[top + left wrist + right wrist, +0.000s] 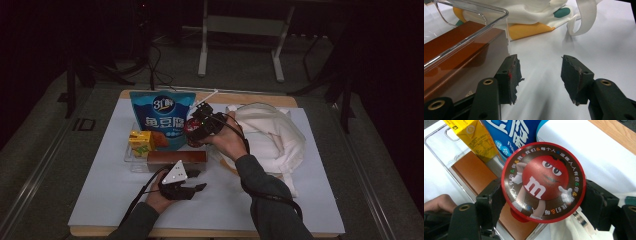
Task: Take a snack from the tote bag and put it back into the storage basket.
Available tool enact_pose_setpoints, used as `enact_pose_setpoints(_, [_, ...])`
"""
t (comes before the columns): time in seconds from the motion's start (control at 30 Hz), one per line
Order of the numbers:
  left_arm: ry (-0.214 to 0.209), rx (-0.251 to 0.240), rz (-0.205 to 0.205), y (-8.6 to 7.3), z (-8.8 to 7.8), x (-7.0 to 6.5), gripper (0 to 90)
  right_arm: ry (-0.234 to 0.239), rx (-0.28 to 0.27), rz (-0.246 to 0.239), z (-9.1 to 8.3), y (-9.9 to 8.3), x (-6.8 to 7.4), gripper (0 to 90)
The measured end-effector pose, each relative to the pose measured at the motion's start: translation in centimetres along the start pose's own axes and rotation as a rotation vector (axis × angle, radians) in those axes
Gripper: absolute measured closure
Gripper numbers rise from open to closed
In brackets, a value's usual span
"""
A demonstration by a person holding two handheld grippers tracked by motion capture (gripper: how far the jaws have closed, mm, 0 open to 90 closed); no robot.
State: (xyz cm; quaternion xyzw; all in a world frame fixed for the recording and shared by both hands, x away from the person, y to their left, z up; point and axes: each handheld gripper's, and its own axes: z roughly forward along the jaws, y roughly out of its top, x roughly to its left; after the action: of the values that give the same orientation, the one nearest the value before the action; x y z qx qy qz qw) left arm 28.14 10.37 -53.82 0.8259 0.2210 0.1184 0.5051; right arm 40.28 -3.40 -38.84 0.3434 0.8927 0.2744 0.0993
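Note:
My right gripper (543, 195) is shut on a round red M&M's tub (543, 182), its pads pressing both sides of the lid. In the high view that right gripper (199, 131) holds the M&M's tub (192, 127) over the right end of a clear plastic tray (131, 159). The tray holds a brown box (176, 157), a yellow drink carton (140, 141) and a blue snack bag (162, 117). My left gripper (192, 181) rests on the table just in front of the tray. Its jaws stand open with nothing between them in the left gripper view, left gripper (539, 77) beside the brown box (456, 55).
A white cloth bag (272, 135) with a yellow and green print lies crumpled right of the tray; its strap (586, 17) loops on the white table cover (100, 190). The wooden table edge (250, 97) runs at the back.

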Motion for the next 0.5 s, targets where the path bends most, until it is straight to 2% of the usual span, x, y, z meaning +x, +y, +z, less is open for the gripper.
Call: enact_pose_setpoints(0.5, [0.000, 0.001, 0.001, 0.0, 0.0, 0.0, 47.8, -0.021, 0.023, 0.023, 1.4, -0.2, 0.1, 25.7])
